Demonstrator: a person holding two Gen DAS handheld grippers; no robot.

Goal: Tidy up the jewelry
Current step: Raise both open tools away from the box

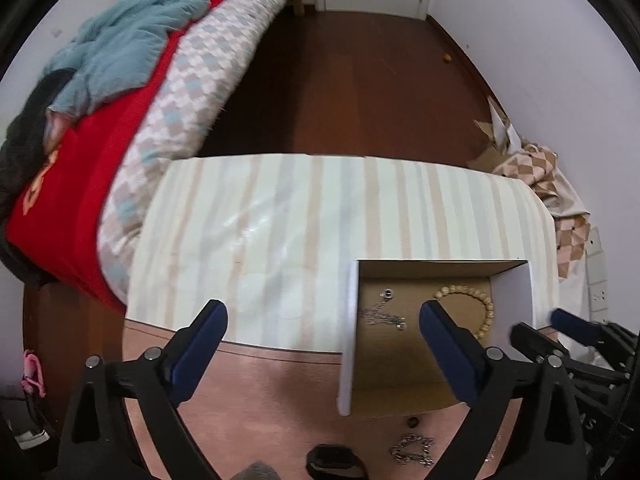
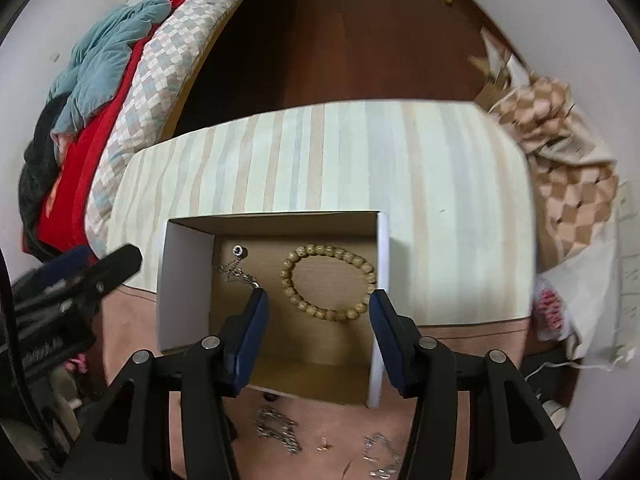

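The likeliest slip is a snag: the thin silver chain [image 2: 239,270] lies just ahead of the right tool's [image 2: 318,310] left finger, so reaching in could drag it. That tool hangs spread and empty over the cardboard box [image 2: 185,280]; the left tool [image 1: 323,320] is spread too, carrying nothing. Inside the box, the beaded bracelet [image 2: 331,282] rests beside the chain. More chains [image 2: 278,430], seemingly tangled, wait on the surface [image 2: 460,334] beneath the right tool.

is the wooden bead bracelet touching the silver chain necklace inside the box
Apart. The right wrist view shows bare cardboard floor between the wooden bead bracelet and silver chain necklace.
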